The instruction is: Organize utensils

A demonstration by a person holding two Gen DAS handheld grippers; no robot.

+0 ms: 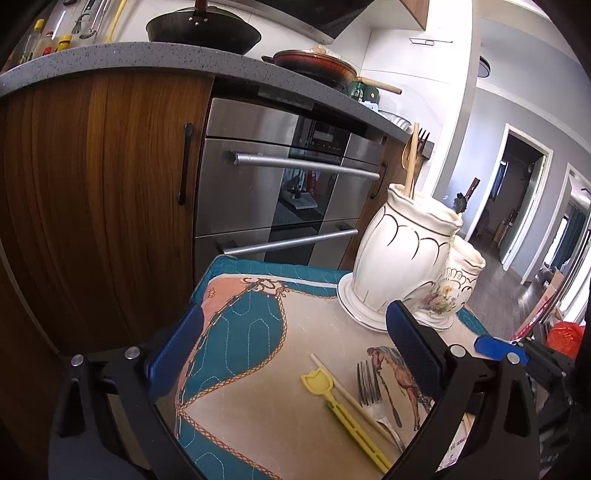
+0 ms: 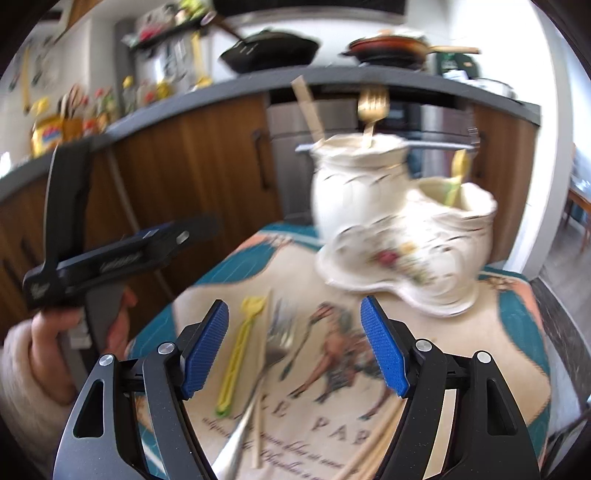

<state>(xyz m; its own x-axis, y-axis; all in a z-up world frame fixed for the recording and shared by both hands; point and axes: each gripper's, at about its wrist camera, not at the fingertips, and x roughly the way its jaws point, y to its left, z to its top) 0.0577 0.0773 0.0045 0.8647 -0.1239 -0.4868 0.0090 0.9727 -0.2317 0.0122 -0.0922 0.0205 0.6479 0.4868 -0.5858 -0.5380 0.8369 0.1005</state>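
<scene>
My left gripper [image 1: 293, 314] is open over the patterned cloth [image 1: 243, 354], with nothing between its blue pads. A yellow plastic utensil [image 1: 343, 417], a pale chopstick [image 1: 351, 395] and a silver fork [image 1: 369, 384] lie just ahead on its right. My right gripper [image 2: 295, 306] is open and empty above the same yellow utensil [image 2: 240, 354] and fork [image 2: 277, 343]. More chopsticks [image 2: 373, 439] lie under its right finger. A large cream vase [image 1: 399, 251] holds a gold fork [image 2: 373, 107] and a wooden utensil [image 2: 308, 107]. A smaller flowered vase [image 1: 458, 284] stands beside it.
A wooden cabinet [image 1: 103, 177] and a steel oven [image 1: 280, 184] stand close behind the table's far edge. On the grey counter [image 1: 110, 55] sit a black wok [image 1: 203, 29] and a red pan [image 1: 314, 62]. A hand [image 2: 48, 332] holds the left gripper [image 2: 192, 230] at the left.
</scene>
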